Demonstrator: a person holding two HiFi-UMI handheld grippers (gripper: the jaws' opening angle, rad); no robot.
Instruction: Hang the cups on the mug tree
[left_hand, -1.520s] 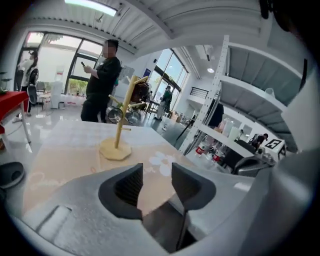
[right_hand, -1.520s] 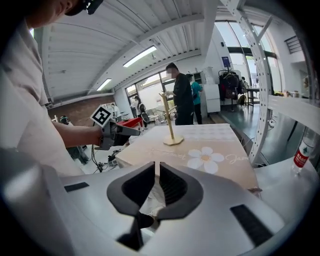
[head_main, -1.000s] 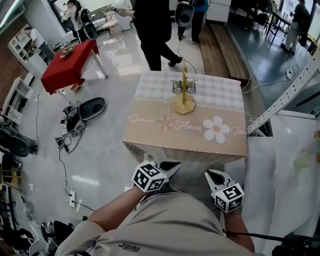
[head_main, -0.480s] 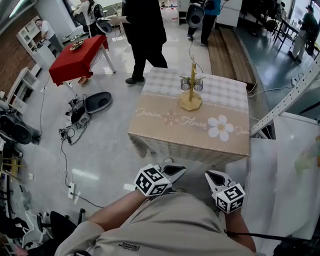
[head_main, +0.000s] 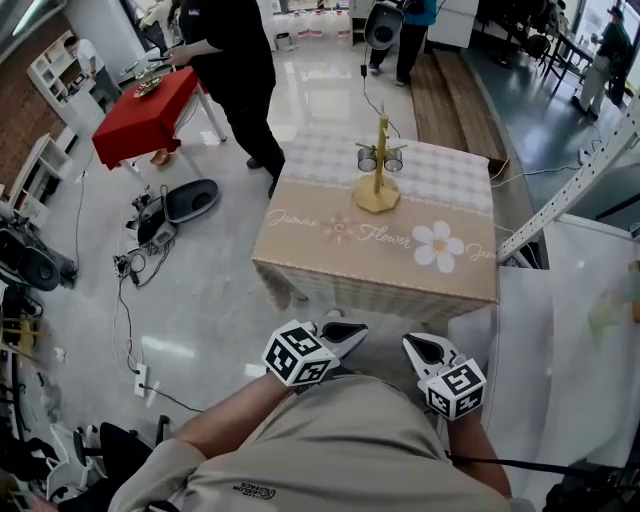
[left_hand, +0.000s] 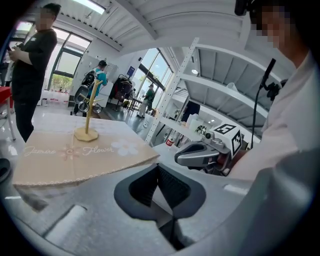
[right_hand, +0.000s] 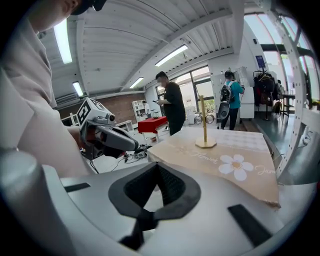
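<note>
A wooden mug tree (head_main: 379, 150) stands on the far half of a table with a beige flower cloth (head_main: 330, 265). Two metal cups (head_main: 367, 160) (head_main: 394, 160) hang from its arms, one on each side. Both grippers are low in front of my body, short of the table's near edge. My left gripper (head_main: 350, 330) is shut and holds nothing; its jaws meet in the left gripper view (left_hand: 158, 172). My right gripper (head_main: 412, 345) is also shut and empty (right_hand: 157, 172). The mug tree (left_hand: 89, 112) (right_hand: 204, 122) shows far off in both gripper views.
A person in black (head_main: 225, 70) stands by the table's far left corner, next to a red-covered table (head_main: 145, 105). Gear and cables (head_main: 165, 215) lie on the floor at left. A white metal frame (head_main: 570, 190) rises at right. More people stand at the back.
The person in black has walked from behind the table toward the red table at left. Both grippers remain shut and close to my body, hardly shifted in view.
</note>
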